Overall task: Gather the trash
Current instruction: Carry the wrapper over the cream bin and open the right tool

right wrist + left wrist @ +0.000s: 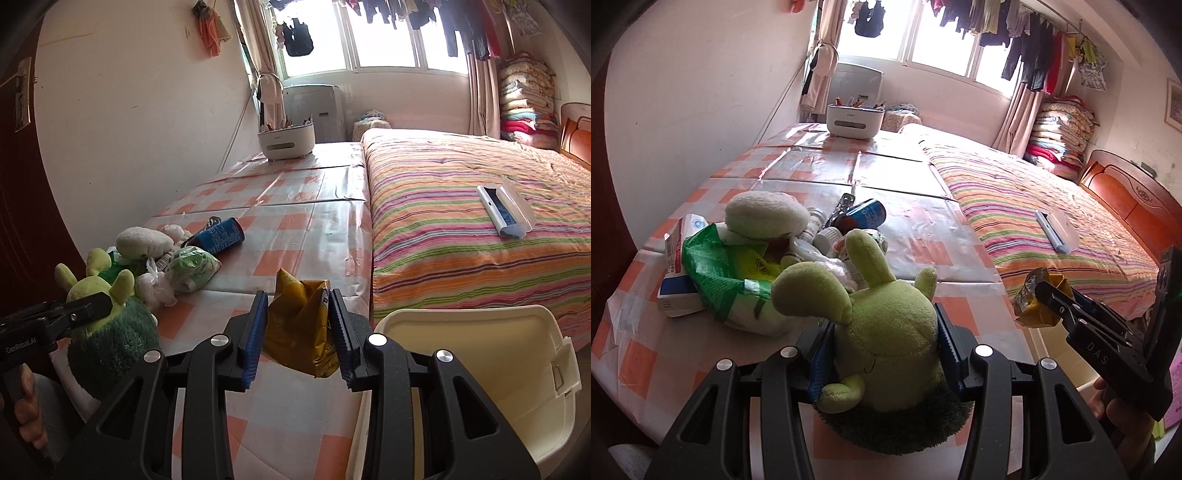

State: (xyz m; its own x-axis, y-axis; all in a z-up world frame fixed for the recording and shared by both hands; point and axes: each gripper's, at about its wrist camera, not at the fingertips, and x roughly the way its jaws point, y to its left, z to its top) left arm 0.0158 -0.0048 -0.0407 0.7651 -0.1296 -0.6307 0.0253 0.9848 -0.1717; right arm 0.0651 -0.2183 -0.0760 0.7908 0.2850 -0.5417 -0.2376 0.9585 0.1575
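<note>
A: Where is the yellow wrapper [301, 328]?
B: The right gripper [299, 328] clamps it above the worktop [295, 229] edge, beside the white bin [480, 369], long axis upright, tip upward.
A: And the left gripper [886, 332]?
B: It grips the green plush toy [886, 332].

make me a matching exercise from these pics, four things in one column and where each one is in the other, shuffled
Things:
1. crumpled yellow foil wrapper
2. green plush toy
3. blue cylindrical can
4. white oblong case

Places:
A. lying on the striped bedspread
B. clamped in the left gripper
C. on its side on the checked tablecloth
D. clamped in the right gripper

Pairs: 1-D, 2-B, 3-C, 4-A
</note>
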